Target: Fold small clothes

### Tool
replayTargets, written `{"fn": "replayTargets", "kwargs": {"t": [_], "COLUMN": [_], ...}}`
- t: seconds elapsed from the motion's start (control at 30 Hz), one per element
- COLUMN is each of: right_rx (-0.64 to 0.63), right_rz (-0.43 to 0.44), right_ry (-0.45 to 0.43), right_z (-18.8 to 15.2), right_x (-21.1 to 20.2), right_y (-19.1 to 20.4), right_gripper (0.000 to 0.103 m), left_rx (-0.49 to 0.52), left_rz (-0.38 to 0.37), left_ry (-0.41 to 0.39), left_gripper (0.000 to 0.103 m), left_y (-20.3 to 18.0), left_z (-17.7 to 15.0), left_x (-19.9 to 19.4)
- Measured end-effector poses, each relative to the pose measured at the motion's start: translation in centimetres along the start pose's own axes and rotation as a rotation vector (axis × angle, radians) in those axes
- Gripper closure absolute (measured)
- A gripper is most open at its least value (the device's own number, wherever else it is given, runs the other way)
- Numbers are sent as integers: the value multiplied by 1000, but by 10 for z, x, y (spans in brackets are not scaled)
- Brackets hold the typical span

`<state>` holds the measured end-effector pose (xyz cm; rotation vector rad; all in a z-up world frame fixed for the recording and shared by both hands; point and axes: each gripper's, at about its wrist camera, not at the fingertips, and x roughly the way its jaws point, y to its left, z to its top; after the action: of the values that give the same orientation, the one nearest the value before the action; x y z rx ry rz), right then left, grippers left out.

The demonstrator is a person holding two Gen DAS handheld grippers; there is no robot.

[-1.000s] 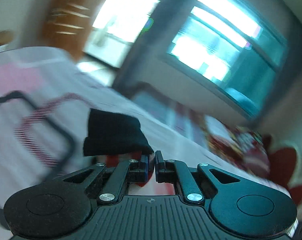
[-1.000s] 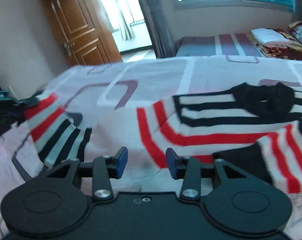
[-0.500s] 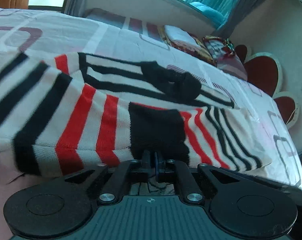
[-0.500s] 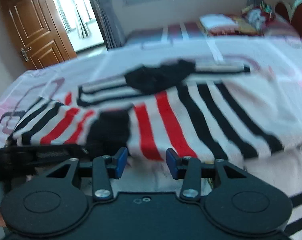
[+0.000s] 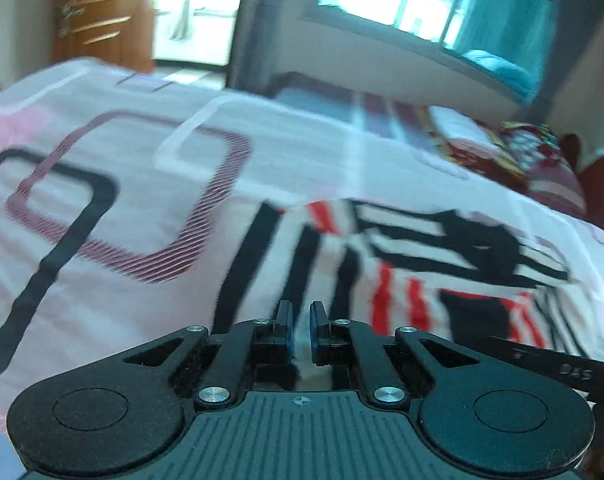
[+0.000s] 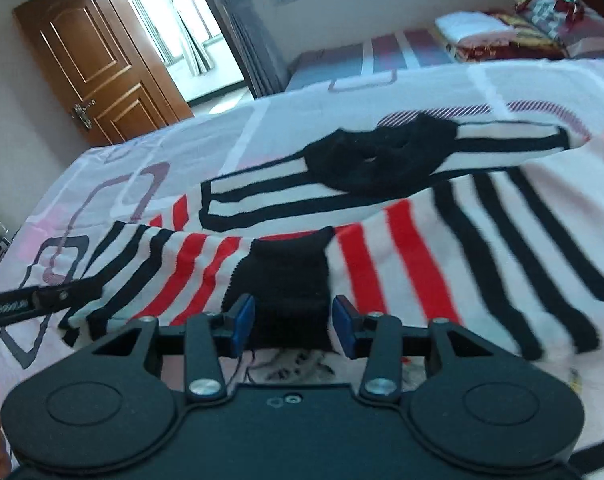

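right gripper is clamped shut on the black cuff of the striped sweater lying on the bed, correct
Not quite. The right wrist view shows the right gripper open, its fingers either side of the black cuff without closing on it. The striped sweater does lie on the bed.

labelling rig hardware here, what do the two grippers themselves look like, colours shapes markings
Both the left gripper and right gripper are matte black plastic with two round lobes, angled linkage arms, silver screw heads and blue fingertip pads. The left body has a ribbed centre panel with a small crosshair mark; the right body is smooth with small holes. No cables or sleeves show.
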<state>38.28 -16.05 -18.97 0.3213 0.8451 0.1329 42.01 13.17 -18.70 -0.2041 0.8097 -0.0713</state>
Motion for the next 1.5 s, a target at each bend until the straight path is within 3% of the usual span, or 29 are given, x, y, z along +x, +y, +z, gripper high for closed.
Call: {"fn": "replayTargets", "kwargs": {"t": [0.13, 0.27, 0.4, 0.57, 0.7, 0.8, 0.9, 1.13, 1.23, 1.3, 1.4, 1.43, 1.5], "right_rx": [14, 104, 74, -146, -140, -86, -106, -66, -61, -31, 22, 68, 114], "right_rz": [19, 40, 35, -69, -189, -249, -309, -373, -410, -374, -332, -285, -231], "right_ry": [16, -19, -43, -178, -155, -99, -75, -137, -135, -115, -91, -86, -88], "right_z": [0, 2, 5, 23, 25, 15, -2, -7, -9, -6, -4, -4, -5], "right_x": [20, 26, 23, -26, -42, -37, -23, -36, -36, -35, -37, -40, -45], "right_y": [9, 5, 14, 26, -17, -53, -63, -74, -77, -84, -96, -103, -110], "right_gripper": [59, 80, 90, 90, 90, 90, 87, 87, 87, 84, 66, 55, 55], "left_rx": [-16, -22, -45, -30, -1, 52, 21, -34, 17, 22, 12, 3, -3], "left_rz": [-16, -33, -44, -31, -61, -50, -66, -104, -83, -78, -78, -79, -68], "left_ry": [53, 52, 24, 14, 61, 71, 83, 108, 107, 106, 99, 92, 75], "left_gripper": [96, 96, 96, 96, 96, 96, 96, 96, 96, 96, 96, 96, 95], "left_y": [15, 18, 20, 12, -8, -25, -21, -13, -21, -21, -21, -20, -15], "left_z": [-13, -14, -6, 0, -11, -19, -16, -12, -17, -21, -16, -13, -6], "left_x": [19, 20, 10, 10, 24, 33, 28, 23, 30, 35, 30, 29, 28]}}
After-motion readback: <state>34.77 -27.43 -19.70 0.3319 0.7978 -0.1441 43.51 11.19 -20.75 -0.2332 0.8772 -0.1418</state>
